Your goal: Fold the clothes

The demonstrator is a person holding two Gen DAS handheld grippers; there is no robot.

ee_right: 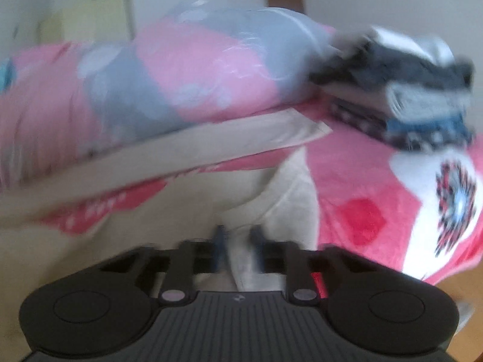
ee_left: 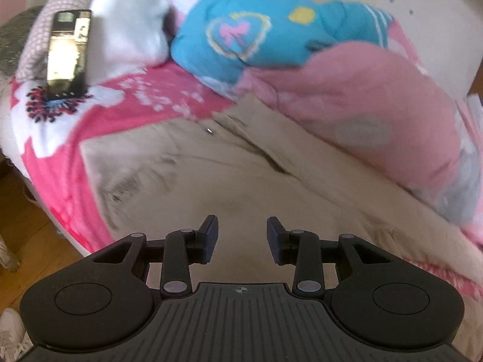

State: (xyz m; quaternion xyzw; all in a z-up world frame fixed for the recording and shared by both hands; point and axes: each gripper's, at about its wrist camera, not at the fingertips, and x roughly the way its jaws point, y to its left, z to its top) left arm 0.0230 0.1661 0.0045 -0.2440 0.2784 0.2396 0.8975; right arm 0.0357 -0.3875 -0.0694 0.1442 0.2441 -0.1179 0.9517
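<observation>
Two tools: left tool (ee_left: pixel 242 238) spread over beige trousers (ee_left: pixel 229 181), right tool (ee_right: pixel 238 247) pinching a hem fold. Soft, limp, light; best gripped at edges.

Beige garment (ee_left: pixel 229 181). Bedsheet (ee_left: pixel 126 111) hot pink with white flowers, navy-red centres. Quilt (ee_right: pixel 157 84) pink with grey patches. Turquoise bundle (ee_left: pixel 250 33) with yellow-ringed pink motifs.

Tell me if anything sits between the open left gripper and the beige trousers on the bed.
Nothing visible does. The left gripper hangs open directly over bare beige trousers. The pink and grey quilt overlaps only their far right edge.
</observation>
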